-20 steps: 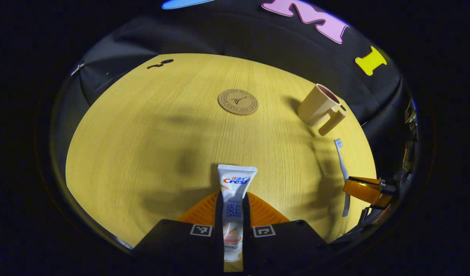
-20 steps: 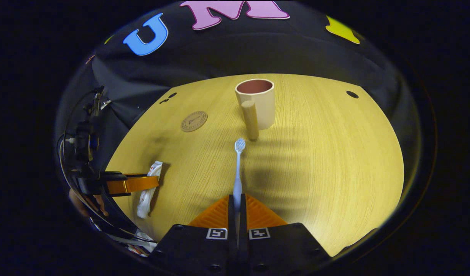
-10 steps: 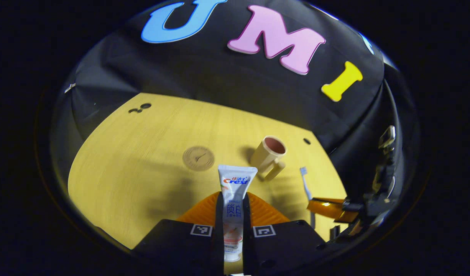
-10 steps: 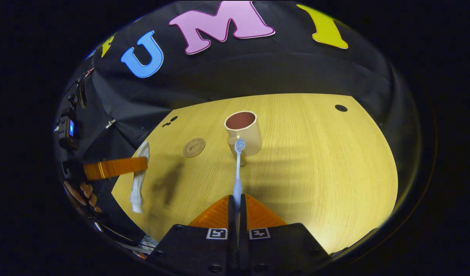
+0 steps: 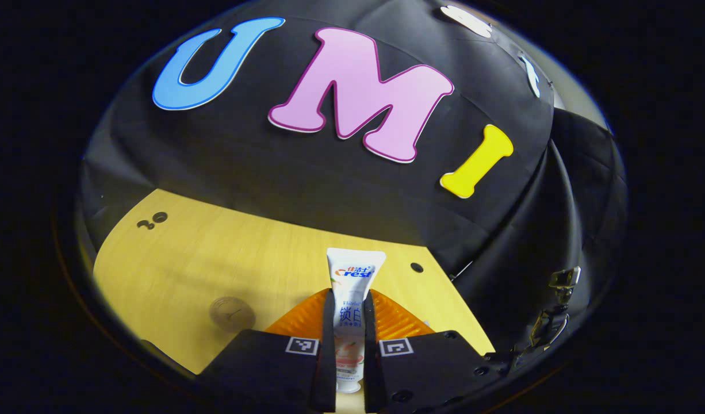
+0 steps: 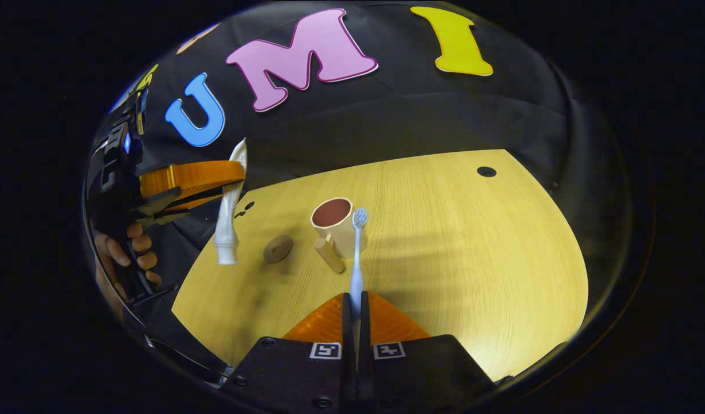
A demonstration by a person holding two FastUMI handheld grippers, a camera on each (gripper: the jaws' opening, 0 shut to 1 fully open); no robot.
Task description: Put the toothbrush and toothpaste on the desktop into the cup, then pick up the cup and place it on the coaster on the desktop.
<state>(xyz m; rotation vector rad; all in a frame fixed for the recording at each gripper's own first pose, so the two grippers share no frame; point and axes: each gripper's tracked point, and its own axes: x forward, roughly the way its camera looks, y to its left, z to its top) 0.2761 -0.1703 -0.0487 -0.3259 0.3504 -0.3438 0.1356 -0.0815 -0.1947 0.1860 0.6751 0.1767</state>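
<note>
A: Yellow wood desktop (image 6: 473, 241), black cloth wall behind. What changed in the last second?

B: Both tools rose. A second ago the toothpaste and toothbrush lay near the desk; now both are lifted clear, so the pick-ups look done and the drop into the cup comes next.

A: Start from the left.

B: In the right gripper view, far to the left of its own fingers, a hand (image 6: 128, 259) holds the left gripper (image 6: 214, 178), high above the desk edge. It is clamped on the toothpaste (image 6: 229, 224), which hangs cap down. Right of that lies the coaster (image 6: 278, 248), bare. Next, ahead of the right gripper (image 6: 352, 316), stands the cup (image 6: 332, 221), handle toward the camera, empty as far as I can see. The right gripper is clenched on the toothbrush (image 6: 357, 253), bristle head just right of the cup's rim.

A: And the left gripper view?

B: It adds a close look at the grip: both fingers press the tube's sides, crimped end forward. The coaster (image 5: 232, 313) lies low to the left. I'd judge the left hand must swing right toward the cup.
</note>
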